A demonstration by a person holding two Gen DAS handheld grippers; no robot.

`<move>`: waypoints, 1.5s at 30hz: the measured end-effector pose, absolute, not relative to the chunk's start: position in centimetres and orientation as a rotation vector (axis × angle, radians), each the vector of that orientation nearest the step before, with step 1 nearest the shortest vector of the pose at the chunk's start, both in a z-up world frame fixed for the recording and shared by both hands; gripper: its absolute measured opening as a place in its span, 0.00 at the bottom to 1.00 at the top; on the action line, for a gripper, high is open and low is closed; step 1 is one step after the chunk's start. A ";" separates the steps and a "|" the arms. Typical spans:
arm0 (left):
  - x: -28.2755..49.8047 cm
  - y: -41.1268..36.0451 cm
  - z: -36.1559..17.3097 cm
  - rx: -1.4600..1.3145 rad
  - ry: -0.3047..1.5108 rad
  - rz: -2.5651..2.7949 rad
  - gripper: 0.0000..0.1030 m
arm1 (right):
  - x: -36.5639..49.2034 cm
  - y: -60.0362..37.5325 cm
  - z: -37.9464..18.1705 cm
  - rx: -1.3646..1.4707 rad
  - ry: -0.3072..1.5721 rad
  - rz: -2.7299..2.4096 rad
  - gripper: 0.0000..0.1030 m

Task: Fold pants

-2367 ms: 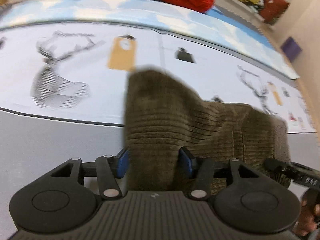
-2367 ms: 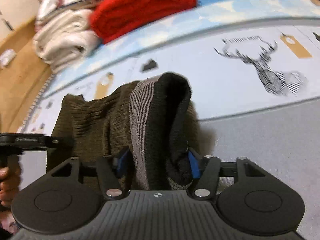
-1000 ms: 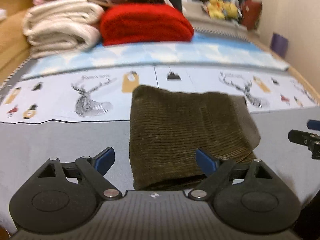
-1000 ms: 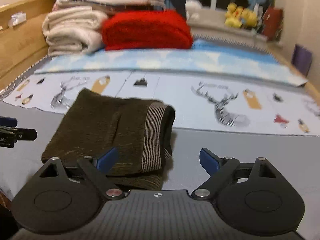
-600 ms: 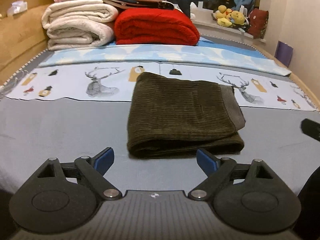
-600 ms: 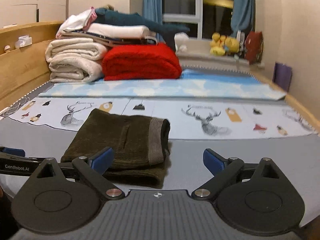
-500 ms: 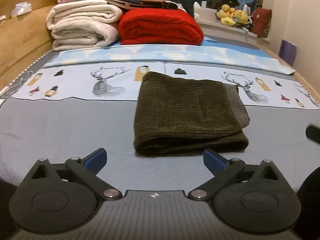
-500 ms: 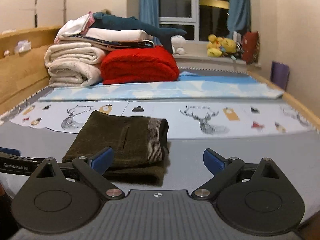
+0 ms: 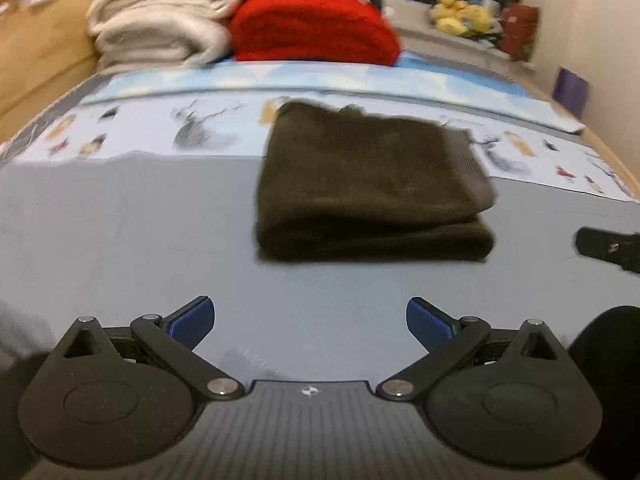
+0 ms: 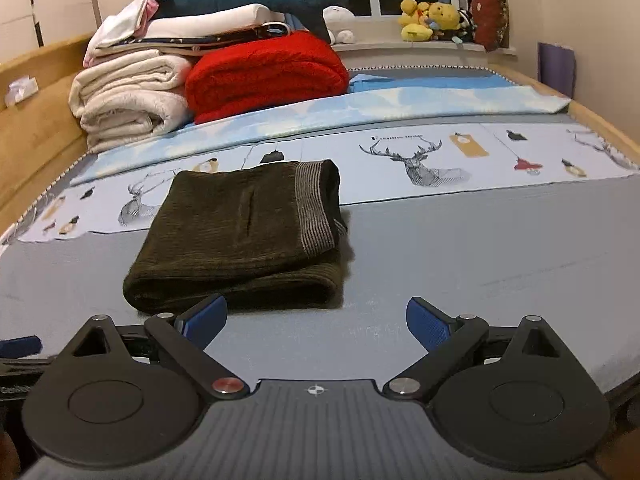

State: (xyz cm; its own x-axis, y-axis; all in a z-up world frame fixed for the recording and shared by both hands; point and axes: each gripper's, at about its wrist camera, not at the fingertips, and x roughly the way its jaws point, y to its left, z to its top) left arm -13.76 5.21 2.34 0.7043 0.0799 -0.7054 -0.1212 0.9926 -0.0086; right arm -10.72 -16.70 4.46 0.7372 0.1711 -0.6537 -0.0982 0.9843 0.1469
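The dark olive corduroy pants (image 9: 368, 184) lie folded in a compact rectangle on the grey sheet, ribbed waistband on the right side. In the right wrist view the pants (image 10: 244, 236) lie ahead and to the left, with the striped waistband (image 10: 314, 208) on top. My left gripper (image 9: 310, 320) is open and empty, held back from the near edge of the pants. My right gripper (image 10: 316, 322) is open and empty, its left fingertip just short of the fold's near edge. A part of the right gripper shows at the right edge of the left wrist view (image 9: 608, 246).
The bed has a grey sheet (image 10: 480, 260) and a deer-print cover (image 10: 420, 160). Folded white blankets (image 10: 128, 100) and a red blanket (image 10: 264, 72) are stacked at the far end. A wooden bed frame (image 10: 36, 112) runs along the left. Plush toys (image 10: 428, 18) sit on the windowsill.
Both grippers let go of the pants, opened and drew back. The pants now lie flat and folded. In the last half second the left wrist view has shifted slightly and blurred.
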 end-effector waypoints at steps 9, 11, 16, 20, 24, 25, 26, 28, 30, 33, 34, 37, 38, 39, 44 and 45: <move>-13.3 4.7 2.6 -0.062 0.729 0.121 0.99 | -10.6 -16.6 4.4 0.046 0.738 0.157 0.94; -13.3 4.7 2.6 -0.059 0.725 0.120 0.99 | -10.7 -16.5 4.3 0.035 0.733 0.164 0.94; -13.2 5.1 2.3 -0.054 0.733 0.130 0.99 | -10.7 -16.0 3.9 0.013 0.735 0.170 0.94; -13.2 5.5 2.2 -0.067 0.740 0.137 0.99 | -10.8 -15.7 3.9 -0.005 0.730 0.176 0.94; -13.2 5.5 2.3 -0.072 0.738 0.138 0.99 | -10.7 -15.7 3.9 -0.004 0.734 0.174 0.94; -13.2 5.4 2.3 -0.071 0.737 0.137 0.99 | -10.7 -15.8 3.9 -0.003 0.735 0.174 0.94; -13.2 5.4 2.2 -0.068 0.737 0.135 0.99 | -10.7 -15.8 3.9 -0.003 0.735 0.174 0.94; -13.2 5.3 2.2 -0.063 0.737 0.131 0.99 | -10.7 -15.8 3.9 -0.003 0.738 0.175 0.94; -13.2 5.2 2.1 -0.058 0.737 0.130 0.99 | -10.7 -15.8 3.8 -0.005 0.739 0.176 0.94; -13.1 5.2 2.1 -0.058 0.738 0.131 0.99 | -10.7 -15.8 3.8 -0.005 0.739 0.177 0.94; -13.2 5.2 2.1 -0.058 0.737 0.131 0.99 | -10.7 -15.8 3.8 -0.005 0.739 0.176 0.94; -13.2 5.2 2.0 -0.059 0.737 0.131 0.99 | -10.7 -15.7 3.8 -0.006 0.741 0.176 0.94; -13.2 5.2 2.0 -0.058 0.736 0.130 0.99 | -10.7 -15.7 3.7 -0.007 0.742 0.176 0.94; -13.2 5.2 2.0 -0.057 0.737 0.129 0.99 | -10.8 -15.7 3.7 -0.008 0.742 0.177 0.94; -13.1 5.2 2.0 -0.053 0.739 0.125 0.99 | -10.7 -15.6 3.6 -0.011 0.744 0.177 0.94; -13.1 5.2 2.0 -0.053 0.739 0.124 0.99 | -10.7 -15.6 3.6 -0.011 0.745 0.177 0.94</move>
State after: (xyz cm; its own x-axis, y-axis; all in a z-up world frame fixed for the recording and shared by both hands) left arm -13.15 5.20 1.98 0.7325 0.0941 -0.6742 -0.1317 0.9913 -0.0047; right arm -10.75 -15.62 3.61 0.7210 0.1567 -0.6750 -0.1644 0.9850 0.0531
